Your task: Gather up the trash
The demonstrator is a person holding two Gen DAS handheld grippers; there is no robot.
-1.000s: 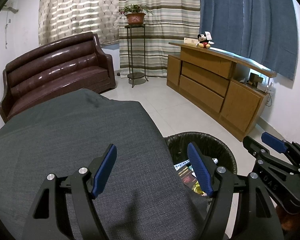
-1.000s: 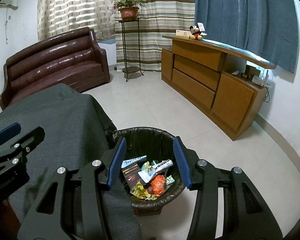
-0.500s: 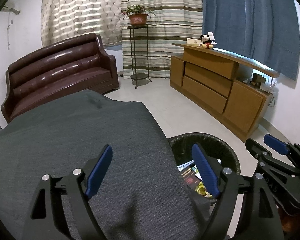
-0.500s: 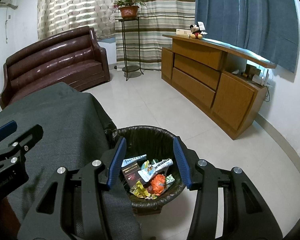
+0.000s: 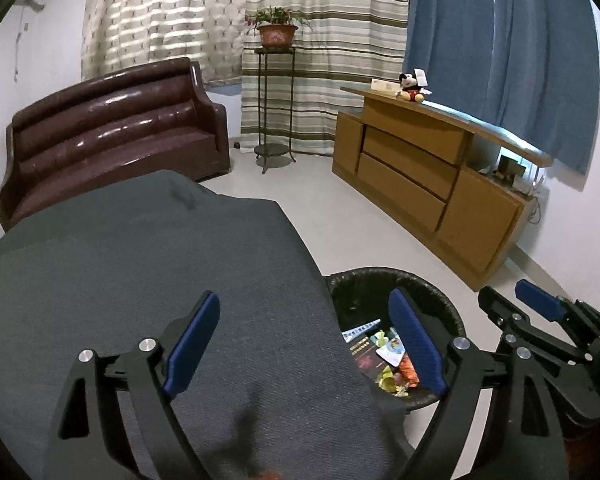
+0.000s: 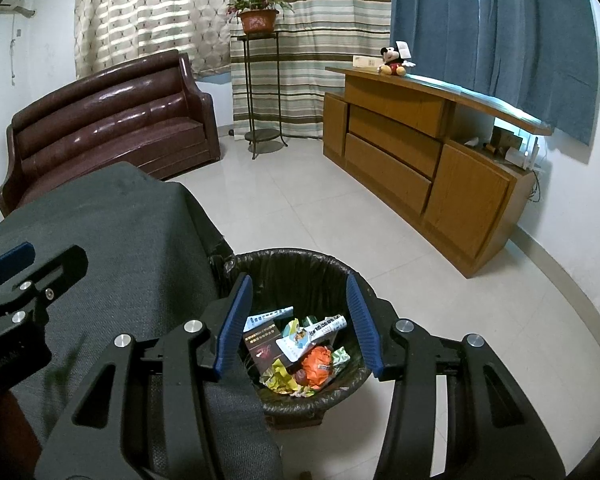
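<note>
Left gripper (image 5: 304, 340): raised over the grey cloth (image 5: 140, 264), pointing forward and slightly down. Jaws spread wide, nothing between them. 2 blue pads visible; left pad (image 5: 192, 346) over the cloth, right pad (image 5: 416, 344) over the near rim of the bin (image 5: 432, 292). Seen from the right wrist view at the left edge (image 6: 16, 280), above the cloth (image 6: 120, 240), side-on.

Right gripper (image 6: 300, 324): held above the bin (image 6: 292, 260), tilted down toward its opening. Jaws wide apart, holding nothing. Left pad (image 6: 234, 326) near the bin's left rim, beside the cloth edge; right pad (image 6: 362, 326) over the right rim. Seen from the left wrist view at lower right (image 5: 540, 312), beside the bin, at about the same height as the left gripper.

Trash (image 6: 300, 348): inside the bin, lined with a black bag. Dark box (image 6: 262, 346), white tube (image 6: 328, 326), orange wrapper (image 6: 318, 362), yellow wrapper (image 6: 278, 376), blue-and-white strip (image 6: 268, 316), all piled together. Same pile partly visible in the left view (image 5: 384, 360), half hidden by the right pad.

Bin on the tiled floor (image 6: 300, 200), touching the cloth's hanging edge.

Background: sofa (image 6: 108, 128), plant stand (image 6: 260, 92), cabinet (image 6: 420, 160) with plush toy (image 6: 394, 58) on top.
</note>
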